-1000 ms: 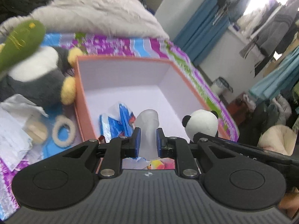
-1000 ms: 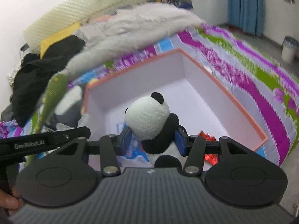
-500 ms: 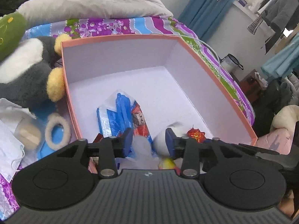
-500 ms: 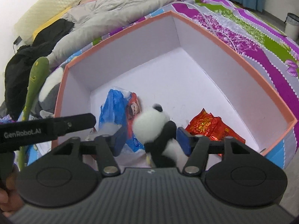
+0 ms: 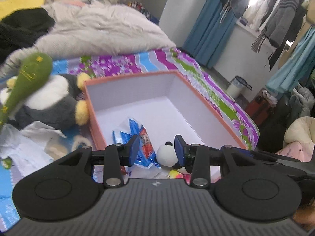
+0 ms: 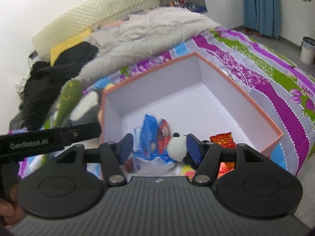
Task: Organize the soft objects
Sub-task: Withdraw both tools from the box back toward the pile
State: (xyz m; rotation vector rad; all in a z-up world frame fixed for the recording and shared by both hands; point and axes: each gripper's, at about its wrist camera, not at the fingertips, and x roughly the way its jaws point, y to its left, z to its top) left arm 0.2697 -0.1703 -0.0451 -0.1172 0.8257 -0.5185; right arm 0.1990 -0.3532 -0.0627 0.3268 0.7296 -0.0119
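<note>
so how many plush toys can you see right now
3: a small panda lying in the box; a grey-and-white penguin left of the box; a green plush over it. Others may be hidden.

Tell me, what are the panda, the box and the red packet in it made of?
The panda looks like plush fabric: fuzzy, matte, with soft rounded edges. The box seems to be stiff cardboard: thin straight walls, sharp corners, matte pale inside, orange outside. The red packet looks like metallic foil or shiny plastic film: it is crinkled and glints. None of this can be confirmed by sight alone.
</note>
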